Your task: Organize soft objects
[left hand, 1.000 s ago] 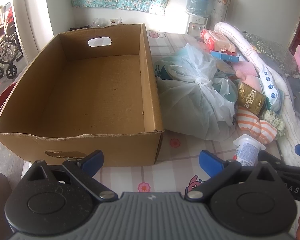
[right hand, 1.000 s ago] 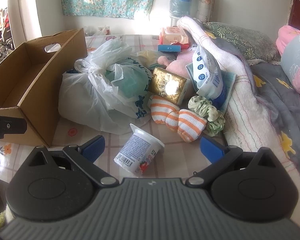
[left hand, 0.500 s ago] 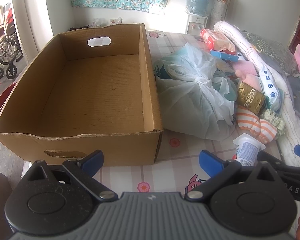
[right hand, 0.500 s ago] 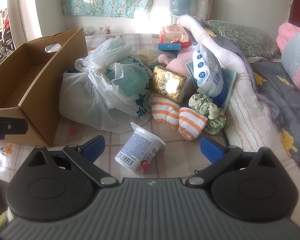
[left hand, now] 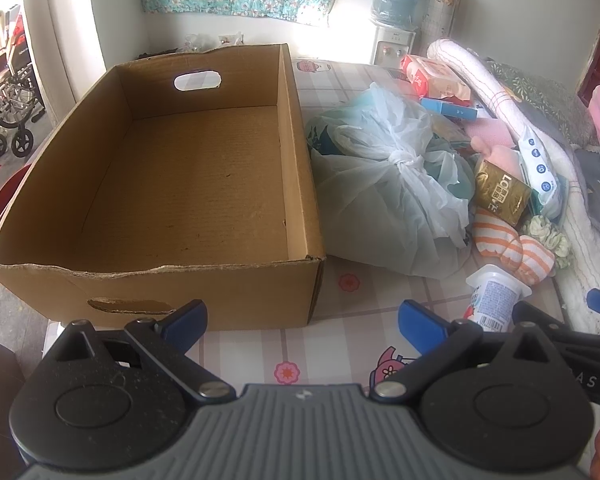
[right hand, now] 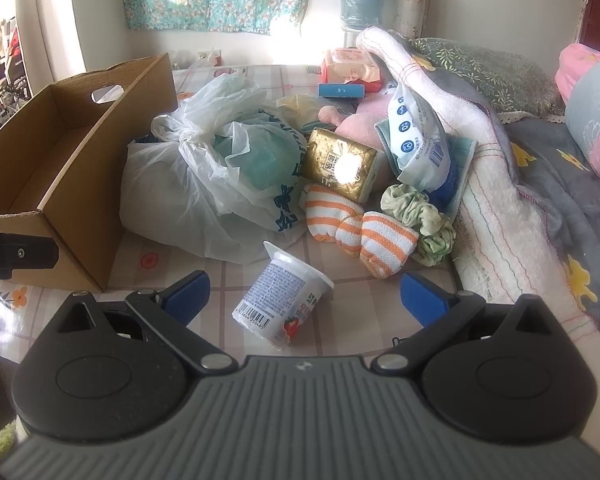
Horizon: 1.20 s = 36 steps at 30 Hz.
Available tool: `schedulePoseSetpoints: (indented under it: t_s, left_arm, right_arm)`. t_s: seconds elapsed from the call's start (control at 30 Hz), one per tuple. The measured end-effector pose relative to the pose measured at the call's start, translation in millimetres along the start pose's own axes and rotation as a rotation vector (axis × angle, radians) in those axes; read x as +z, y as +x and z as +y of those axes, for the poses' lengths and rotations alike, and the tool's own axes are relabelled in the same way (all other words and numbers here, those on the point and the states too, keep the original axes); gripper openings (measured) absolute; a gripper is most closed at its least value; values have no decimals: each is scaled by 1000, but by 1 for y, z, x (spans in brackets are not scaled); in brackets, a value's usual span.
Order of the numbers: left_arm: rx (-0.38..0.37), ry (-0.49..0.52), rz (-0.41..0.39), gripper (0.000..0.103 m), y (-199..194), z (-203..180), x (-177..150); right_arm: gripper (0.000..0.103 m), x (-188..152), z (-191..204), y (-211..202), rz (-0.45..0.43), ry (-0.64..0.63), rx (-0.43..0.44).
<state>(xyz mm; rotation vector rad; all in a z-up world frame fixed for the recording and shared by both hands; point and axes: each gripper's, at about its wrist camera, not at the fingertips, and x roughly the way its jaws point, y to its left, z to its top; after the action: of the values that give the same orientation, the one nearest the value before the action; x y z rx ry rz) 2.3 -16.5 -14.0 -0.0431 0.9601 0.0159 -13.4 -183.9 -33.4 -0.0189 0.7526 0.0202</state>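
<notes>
Left gripper (left hand: pixel 302 320): blue-tipped fingers (left hand: pixel 184 318) spread wide, nothing between them, hovering just in front of the cardboard box (left hand: pixel 172 280). Right gripper (right hand: pixel 304 300): also spread wide and empty, poised over a fallen yoghurt cup (right hand: pixel 282 298) that lies tilted on the checked floral cloth (right hand: pixel 172 268), to the right of the box and well apart from it.

Cardboard box: open-topped, nothing inside, oval hand-hole in the far wall, torn hand-hole in the near wall, ragged near rim.

Just beside the box on its right, touching or nearly touching its side wall: a knotted translucent plastic bag (right hand: pixel 204 196) with something green inside. Farther right of the box, beyond the bag: a gold foil packet (right hand: pixel 340 164) leaning on the pile, and in front of it a pair of orange-and-white striped socks (right hand: pixel 356 228) lying on the cloth. Right of the socks, touching or nearly so: a pale green scrunchie (right hand: pixel 418 214). Behind the gold packet: a pink plush piece (right hand: pixel 360 124), a white pouch with blue round marks (right hand: pixel 418 140), a small blue box (right hand: pixel 340 90) and a pink wipes pack (right hand: pixel 352 66). Farthest from the box, at the right edge of the pile: a rolled white towel (right hand: pixel 484 168) against grey bedding (right hand: pixel 560 184).
</notes>
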Motion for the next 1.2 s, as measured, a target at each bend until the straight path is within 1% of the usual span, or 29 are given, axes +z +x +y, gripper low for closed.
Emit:
schedulePoseSetpoints:
  t_s: [1.03,1.2]
  left_arm:
    - [0,1,1,102,1,1,-1]
    - [3,14,-4,102,-1,-3,0]
  right_arm:
    - [102,0,1,1,0,8,6]
    - [102,3,-1,0,-8,17,7]
